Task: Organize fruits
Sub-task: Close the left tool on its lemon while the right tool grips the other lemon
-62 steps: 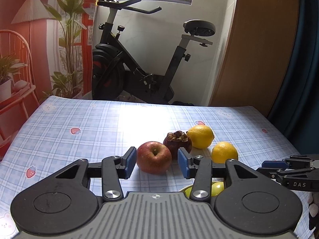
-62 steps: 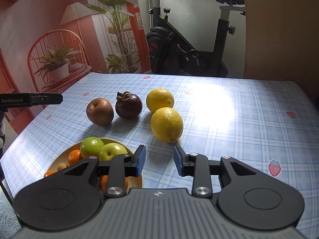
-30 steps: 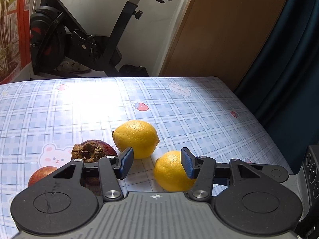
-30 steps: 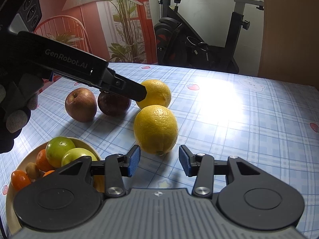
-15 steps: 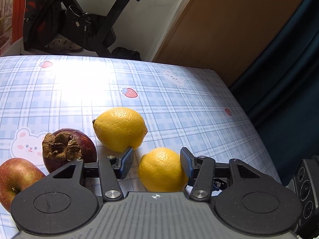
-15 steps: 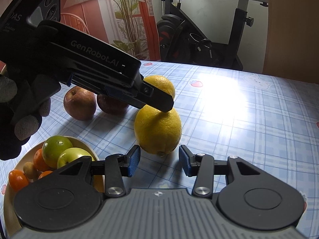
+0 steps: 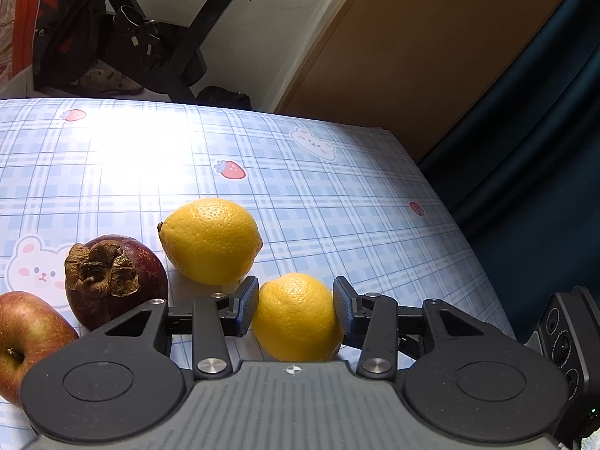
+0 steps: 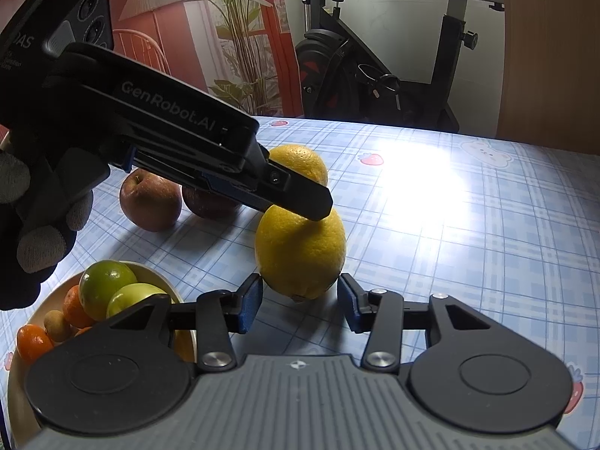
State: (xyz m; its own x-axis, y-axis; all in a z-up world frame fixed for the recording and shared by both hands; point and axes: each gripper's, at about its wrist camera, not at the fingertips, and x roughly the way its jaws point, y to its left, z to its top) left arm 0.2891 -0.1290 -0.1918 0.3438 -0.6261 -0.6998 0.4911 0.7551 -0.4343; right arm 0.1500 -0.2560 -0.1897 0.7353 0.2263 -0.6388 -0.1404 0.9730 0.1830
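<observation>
The left gripper [image 7: 295,309] has its two blue pads on either side of the near lemon [image 7: 297,317]. The jaws are closing, and the pads look like they touch the lemon's skin on both sides. The lemon sits on the tabletop [image 7: 337,202].

The right gripper [image 8: 298,302] waits just in front of the same lemon [image 8: 300,258]. Its pads stand apart with nothing between them. Down to its left is a bowl [image 8: 22,386] with green and orange fruits in it.

A lemon is firm and a bit heavy for its size. Its skin is bumpy, so it should not slip much. But it is round and can roll or pop out. I think the best place to hold it is across its fat middle, not near the pointy ends.

A little farther than the left gripper lies a second lemon [image 7: 210,240]. To the left of that are a dark mangosteen [image 7: 114,281] and a red apple [image 7: 28,332].

Far behind the tabletop stands an exercise bike [image 8: 378,71].
</observation>
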